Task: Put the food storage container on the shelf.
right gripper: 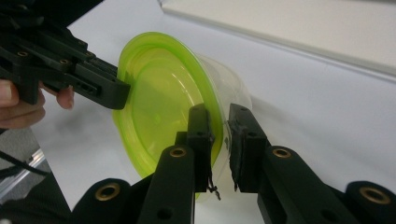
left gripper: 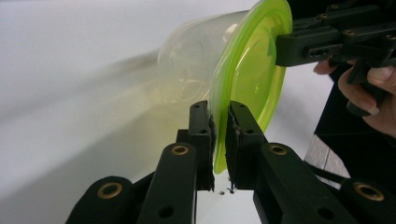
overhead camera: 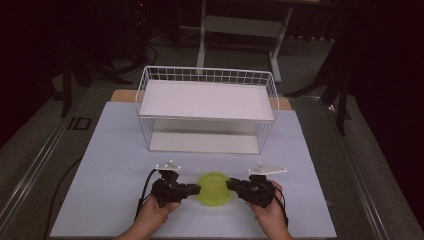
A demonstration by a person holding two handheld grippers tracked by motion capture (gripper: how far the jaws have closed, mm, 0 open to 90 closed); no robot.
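A clear plastic tub [overhead camera: 215,188] with a lime-green lid [left gripper: 254,70] sits low over the white table, between both grippers. My left gripper [overhead camera: 199,189] is shut on the lid's rim at the tub's left side. In the left gripper view its jaws [left gripper: 220,126] pinch the green edge. My right gripper [overhead camera: 229,184] clamps the opposite rim. In the right gripper view its jaws [right gripper: 219,135] close over the lid [right gripper: 159,93] and the clear wall [right gripper: 224,88]. Whether the tub touches the table I cannot tell.
A white wire basket rack [overhead camera: 145,90] with an upper shelf board and a lower one stands at the back of the table. The white table sheet [overhead camera: 115,150] spreads around the tub. A person's hands [overhead camera: 155,212] come in from the front edge.
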